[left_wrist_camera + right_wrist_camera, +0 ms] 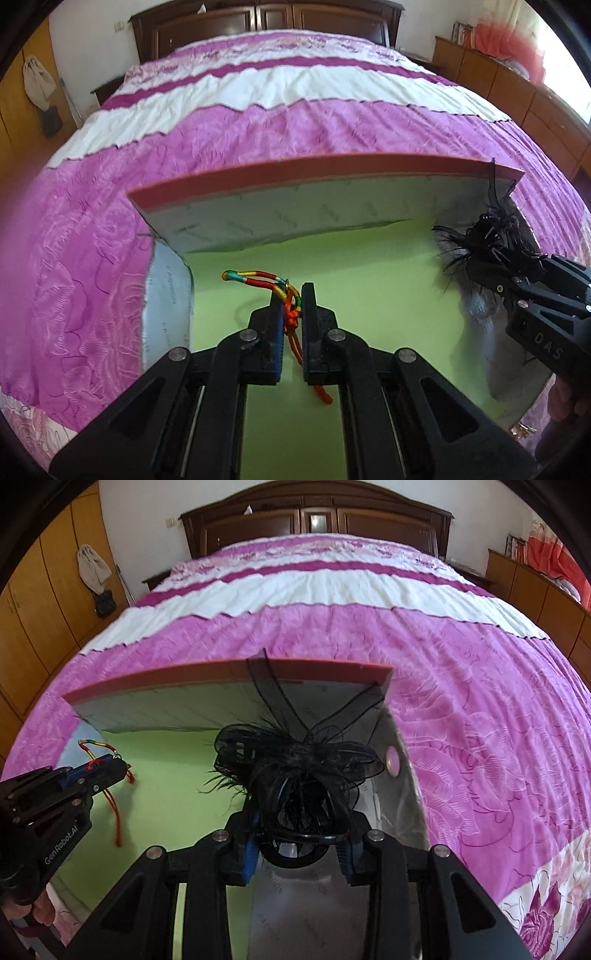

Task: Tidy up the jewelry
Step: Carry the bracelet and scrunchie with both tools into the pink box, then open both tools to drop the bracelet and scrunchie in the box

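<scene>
Holding: we grip one piece of jewelry in each gripper, both above the open box (pixel 332 218) on the bed.
Left gripper (pixel 293 295): our jaws are closed to a narrow gap on the multicolored braided cord bracelet (pixel 255 277), pinching it at its red knot.
Bracelet: its striped loop arches out ahead and to the left of the fingertips (pixel 277 299), and a red tail hangs below the pads over the green floor (pixel 369 266) of the box. From the right wrist view the same bracelet (pixel 96 746) shows at the left, red strands dangling under the left gripper (pixel 118 766).
Right gripper (pixel 299 834): our jaws stand wider apart, pressed on either side of the black feathered hair ornament (pixel 295 760).
Hair ornament: a dark bundle of feathers, mesh ribbon and loops, held near the box's right wall; the mesh ribbon rises in front of the box's far wall. From the left wrist view it (pixel 484 232) sits at the tip of the right gripper (pixel 480 266).
Box: red rim, grey printed inner walls, lime green floor.
Small pink oval (pixel 392 762): it sits against the right inner wall; we cannot tell what it is.
Bedspread (pixel 461 672): magenta and white, under the box.
</scene>
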A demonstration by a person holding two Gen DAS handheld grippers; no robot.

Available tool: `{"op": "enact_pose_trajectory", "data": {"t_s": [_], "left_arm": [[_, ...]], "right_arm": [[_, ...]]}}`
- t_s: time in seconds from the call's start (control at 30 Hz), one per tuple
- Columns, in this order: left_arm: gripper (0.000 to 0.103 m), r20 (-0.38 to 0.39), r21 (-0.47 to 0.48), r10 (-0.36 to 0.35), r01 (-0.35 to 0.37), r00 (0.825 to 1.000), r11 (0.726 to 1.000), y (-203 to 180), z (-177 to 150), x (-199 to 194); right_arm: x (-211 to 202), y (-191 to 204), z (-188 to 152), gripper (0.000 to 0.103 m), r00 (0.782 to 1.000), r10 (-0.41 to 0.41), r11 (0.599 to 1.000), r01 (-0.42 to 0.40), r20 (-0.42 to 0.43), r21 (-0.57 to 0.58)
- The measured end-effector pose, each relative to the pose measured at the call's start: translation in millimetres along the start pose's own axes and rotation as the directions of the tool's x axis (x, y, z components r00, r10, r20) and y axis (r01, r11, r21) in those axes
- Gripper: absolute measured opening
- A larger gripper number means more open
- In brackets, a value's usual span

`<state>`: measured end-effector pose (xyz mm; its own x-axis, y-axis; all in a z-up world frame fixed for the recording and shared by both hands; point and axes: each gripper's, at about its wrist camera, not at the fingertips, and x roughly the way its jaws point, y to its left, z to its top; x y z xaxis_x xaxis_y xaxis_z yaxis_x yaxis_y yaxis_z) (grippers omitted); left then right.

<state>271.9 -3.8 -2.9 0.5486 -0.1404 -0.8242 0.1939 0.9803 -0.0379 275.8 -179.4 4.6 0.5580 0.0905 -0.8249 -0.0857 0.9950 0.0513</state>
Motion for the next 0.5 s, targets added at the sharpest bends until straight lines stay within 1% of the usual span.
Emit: {"op": "enact_pose_trajectory", "data": {"t_s": [0.03, 0.1, 0.17, 0.2, 0.23, 0.27, 0.33, 0.37, 0.5], "left_arm": [[0.001, -0.010, -0.004, -0.008, 0.008, 1.000, 1.000, 0.2, -0.4, 0.6], [0.008, -0.042, -0.016, -0.024, 0.023, 0.999, 1.000, 0.9, -1.0, 3.6], [0.024, -0.068, -0.034, -0.038, 0.036, 0.997, 0.999, 2.0, -2.6, 5.1], [0.028, -0.075, -0.044, -0.049, 0.046, 0.996, 0.998, 2.7, -3.0, 4.7], [0.034, -0.080, -0.051, -0.057, 0.053, 0.995, 0.997, 4.2, -2.5, 5.0], [0.038, -0.087, -0.058, -0.065, 0.060, 0.994, 0.997, 4.4, -2.2, 4.2], [0.040, -0.090, -0.068, -0.080, 0.074, 0.993, 0.995, 5.3, -1.9, -1.7], [0.040, -0.089, -0.071, -0.085, 0.079, 0.992, 0.994, 5.7, -1.3, -5.4], [0.041, -0.074, -0.070, -0.104, 0.099, 0.992, 0.993, 5.5, -0.3, -23.6]], "right_arm": [[2.2, 0.7, 0.8, 0.037, 1.000, -0.001, 1.000, 0.001, -0.006, -0.009], [4.5, 3.3, 3.2, 0.037, 1.000, -0.001, 1.000, 0.001, -0.015, -0.022], [6.4, 5.2, 4.5, 0.041, 1.000, 0.000, 1.000, 0.000, -0.026, -0.024], [7.0, 5.7, 4.8, 0.043, 1.000, 0.000, 1.000, -0.001, -0.030, -0.022], [6.8, 5.7, 5.0, 0.047, 0.999, 0.005, 1.000, -0.006, -0.032, -0.017], [5.9, 5.7, 5.5, 0.050, 0.999, 0.015, 1.000, -0.015, -0.033, -0.014], [2.0, 6.7, 6.5, 0.060, 0.999, 0.024, 1.000, -0.025, -0.025, -0.012], [-1.4, 6.8, 6.6, 0.061, 1.000, 0.023, 1.000, -0.023, -0.018, -0.012], [-18.5, 4.6, 7.5, 0.061, 0.999, 0.045, 0.999, -0.045, 0.010, -0.003]]}}
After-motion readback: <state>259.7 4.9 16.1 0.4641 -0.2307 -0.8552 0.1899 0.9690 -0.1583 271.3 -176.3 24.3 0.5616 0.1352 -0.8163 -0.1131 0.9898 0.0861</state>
